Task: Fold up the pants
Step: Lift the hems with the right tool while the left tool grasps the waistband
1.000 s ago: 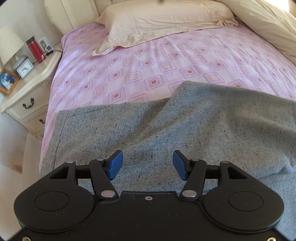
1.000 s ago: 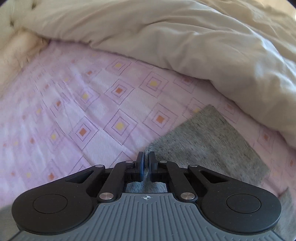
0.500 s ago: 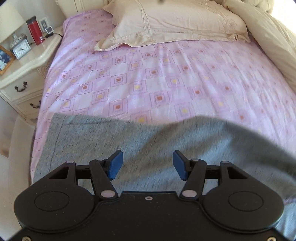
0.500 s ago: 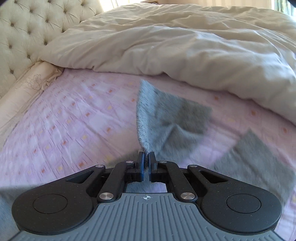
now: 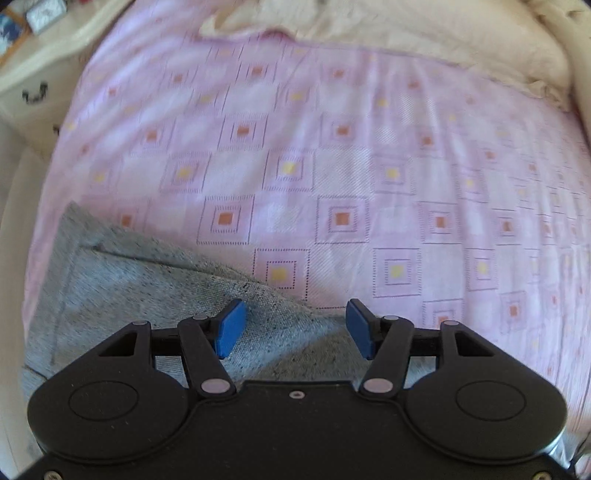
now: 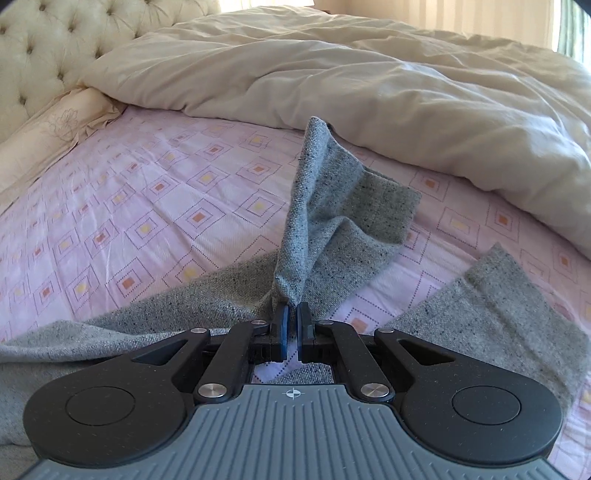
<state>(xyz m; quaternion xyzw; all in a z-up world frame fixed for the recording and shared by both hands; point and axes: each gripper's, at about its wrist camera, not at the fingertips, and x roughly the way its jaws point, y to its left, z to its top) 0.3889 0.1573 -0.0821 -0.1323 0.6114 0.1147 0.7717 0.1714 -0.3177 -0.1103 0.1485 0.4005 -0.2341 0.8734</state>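
The grey pants [image 6: 332,236] are spread on the bed, over the pink patterned sheet [image 6: 147,206]. One leg end is pulled up off the sheet and pinched in the right tongs [image 6: 290,328], whose blue pads are closed tight on a fold of the fabric, so the cloth stands up in a peak right in front of the camera. Only the right wrist view shows that lifted bit, plus the other leg end [image 6: 517,295] lying flat to the right of it, and the big cream duvet [image 6: 369,81] heaped along the far side with the tufted headboard [image 6: 55,40] in the left corner.

The left wrist view gives the other end: the pants [image 5: 129,295] lie flat near the left edge of the bed, with a seam line visible. The left tongs [image 5: 291,328] hang over that fabric with the pads spread wide, holding nothing. Past them it's mostly bare sheet [image 5: 332,147], a cream pillow [image 5: 406,33] at the far edge, and a blurry nightstand [image 5: 33,85] off the bed's left side.
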